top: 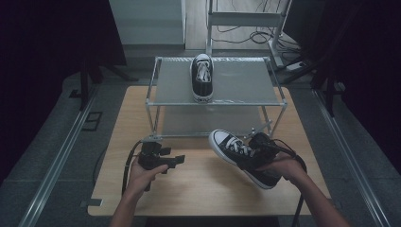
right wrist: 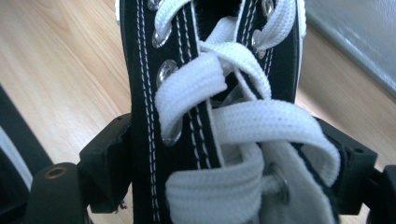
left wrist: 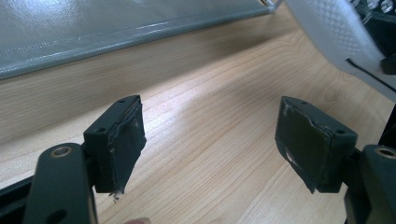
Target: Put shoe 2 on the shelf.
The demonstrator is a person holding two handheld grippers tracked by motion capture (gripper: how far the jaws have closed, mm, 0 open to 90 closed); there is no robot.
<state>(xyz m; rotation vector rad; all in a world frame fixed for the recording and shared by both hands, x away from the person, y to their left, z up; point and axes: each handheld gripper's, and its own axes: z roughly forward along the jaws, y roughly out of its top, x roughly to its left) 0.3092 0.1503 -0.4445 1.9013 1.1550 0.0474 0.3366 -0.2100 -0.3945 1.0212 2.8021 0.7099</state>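
Gripping the sneaker (right wrist: 205,116) in my right gripper (right wrist: 224,154) over the worktop (top: 198,184); left gripper (left wrist: 210,140) jaws spread, empty.

A two-tier rack (top: 156,101) stands at the back of the bench (top: 198,189), with one sneaker (top: 202,75) on its top shelf; a second sneaker (top: 241,156) lies before the rack, right of the left hand-held gripper (top: 177,161)
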